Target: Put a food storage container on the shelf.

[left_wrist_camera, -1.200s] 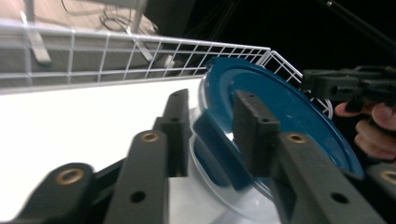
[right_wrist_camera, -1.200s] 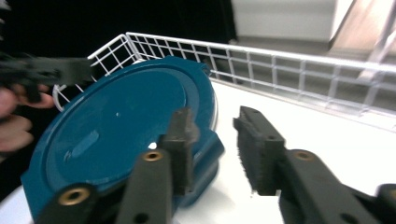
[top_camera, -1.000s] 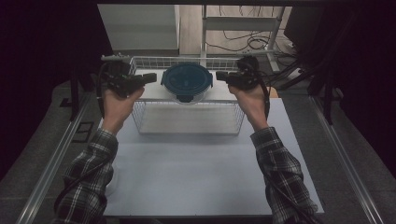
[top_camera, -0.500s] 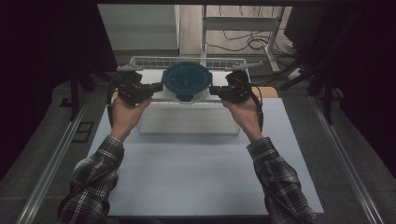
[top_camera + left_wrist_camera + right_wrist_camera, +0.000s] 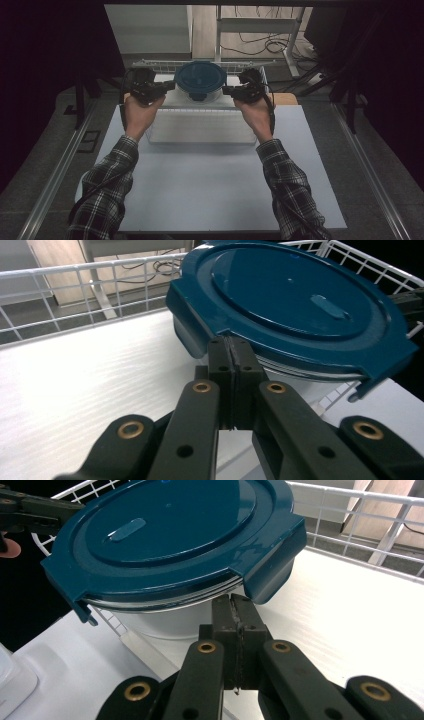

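Your left gripper [image 5: 167, 88] at container's [image 5: 200, 82] 9 o'clock, right gripper [image 5: 229, 91] at 3 o'clock. Both finger pairs pressed together, pinching nothing; tips just beside blue lid [image 5: 295, 300] rim.

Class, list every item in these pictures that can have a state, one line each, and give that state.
Round container: upright in the basket, lid on.
Blue lid: seated on the container; the side flaps seen hang down.
White wire basket: upright on the table.
Left gripper: shut, nothing between its jaws, tips under the lid's edge.
Right gripper: shut, holding nothing, tips under the lid's edge.
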